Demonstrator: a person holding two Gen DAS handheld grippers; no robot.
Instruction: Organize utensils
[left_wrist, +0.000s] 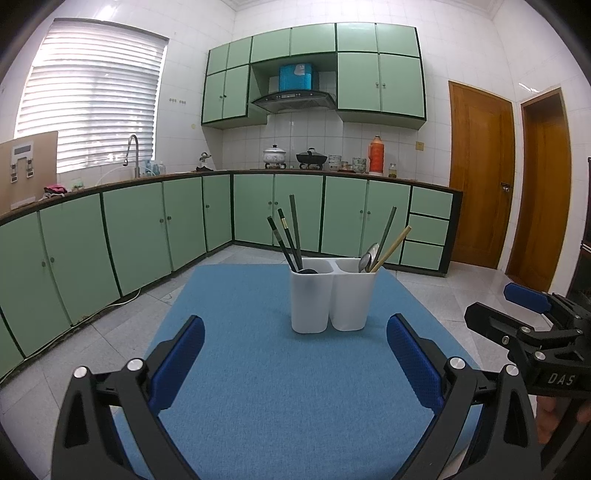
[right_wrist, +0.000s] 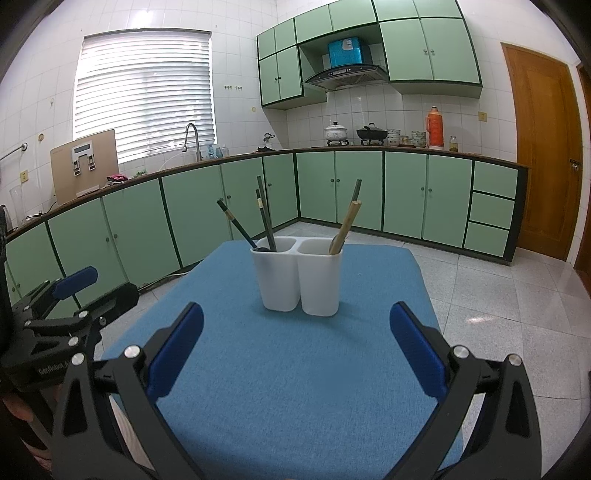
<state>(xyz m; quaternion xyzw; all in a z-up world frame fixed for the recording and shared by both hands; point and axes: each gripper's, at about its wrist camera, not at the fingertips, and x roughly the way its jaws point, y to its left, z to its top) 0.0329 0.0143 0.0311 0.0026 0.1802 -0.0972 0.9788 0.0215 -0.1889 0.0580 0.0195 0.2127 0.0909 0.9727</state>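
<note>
A white two-compartment utensil holder (left_wrist: 330, 297) (right_wrist: 299, 277) stands upright on a blue mat (left_wrist: 288, 376) (right_wrist: 291, 369). Its left compartment holds three dark chopsticks (left_wrist: 290, 236) (right_wrist: 264, 218) and a dark spoon. Its right compartment holds a metal spoon (left_wrist: 369, 256), a dark chopstick (left_wrist: 388, 229) and a bamboo chopstick (left_wrist: 393, 247) (right_wrist: 347, 227). My left gripper (left_wrist: 295, 365) is open and empty, short of the holder. My right gripper (right_wrist: 295, 354) is open and empty, also short of it. The right gripper shows at the left view's right edge (left_wrist: 532, 317).
The mat covers a small table above a tiled floor (right_wrist: 498, 295). Green kitchen cabinets (left_wrist: 147, 229) run along the far walls, with a sink tap (left_wrist: 133, 155), pots and a thermos on the counter. Wooden doors (left_wrist: 484, 177) stand at the right.
</note>
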